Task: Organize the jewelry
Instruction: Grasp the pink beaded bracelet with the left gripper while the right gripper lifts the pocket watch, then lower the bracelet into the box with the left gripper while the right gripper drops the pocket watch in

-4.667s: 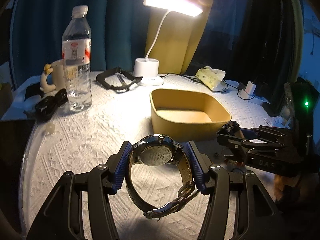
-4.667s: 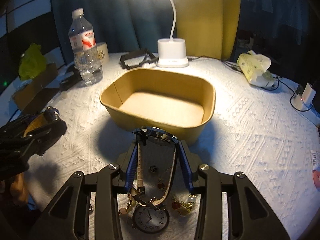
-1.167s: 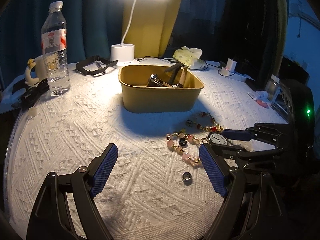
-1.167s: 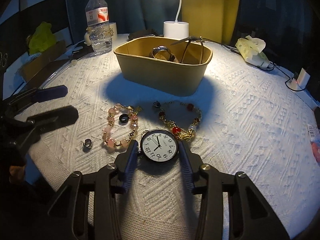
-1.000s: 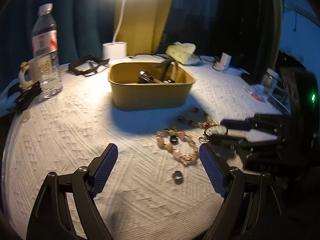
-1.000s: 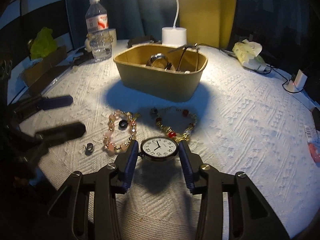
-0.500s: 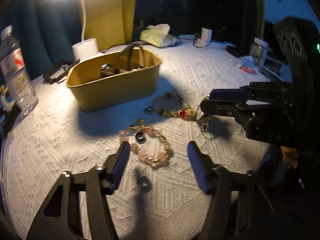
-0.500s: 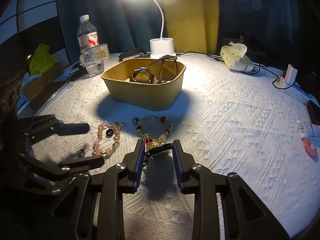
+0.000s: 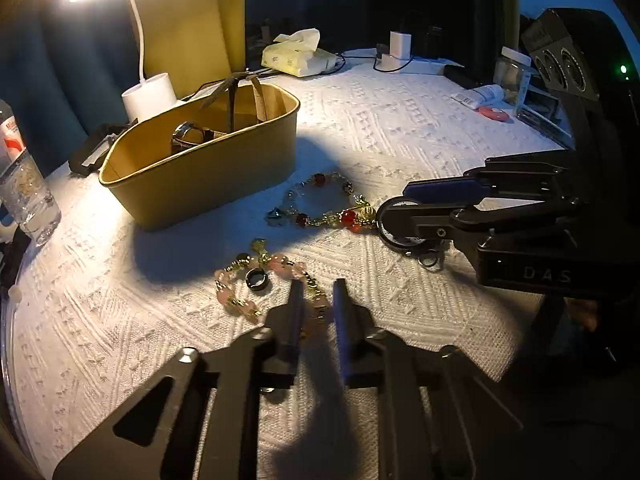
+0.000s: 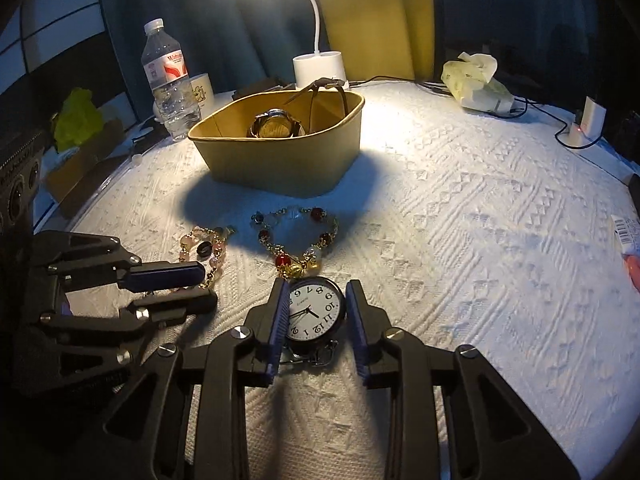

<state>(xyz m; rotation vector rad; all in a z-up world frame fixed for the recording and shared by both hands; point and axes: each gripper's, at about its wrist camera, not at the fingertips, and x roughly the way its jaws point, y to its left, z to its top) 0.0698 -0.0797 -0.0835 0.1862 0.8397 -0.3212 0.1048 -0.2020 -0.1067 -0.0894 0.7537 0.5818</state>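
Blue-padded fingers of the right gripper point(image 10: 316, 312) now pinch the rim of a white-faced pocket watch point(image 10: 315, 313), which a second ago lay flat on the cloth between wider-set fingers. Its dial now tilts toward the right wrist camera with its short chain hanging below. That grasp probably means the watch is the next piece bound for the tan bin point(image 10: 280, 160).

The left gripper point(image 9: 316, 312), spread wide a second ago, has narrowed to a slim gap over the near edge of the pink bead bracelet point(image 9: 264, 280). Whether its pads already grip the beads cannot be told; they look close to touching. So both hands appear to be picking up at once.

Counted on the white textured tablecloth point(image 10: 460, 220):
- two bead bracelets: the pink one, and a red-and-gold bracelet point(image 10: 298, 236) lying between the bin and the pocket watch;
- two rings: a dark ring point(image 9: 257, 279) inside the pink bracelet's loop, and a small silver ring point(image 9: 267, 391) partly hidden under the left gripper's frame;
- one pocket watch, held.

Inside the bin, at least one wristwatch point(image 10: 276, 126) leans upright, with brown straps rising above the rim (a second watch may sit behind it; that is unclear).

Five loose pieces appear to remain outside the bin.
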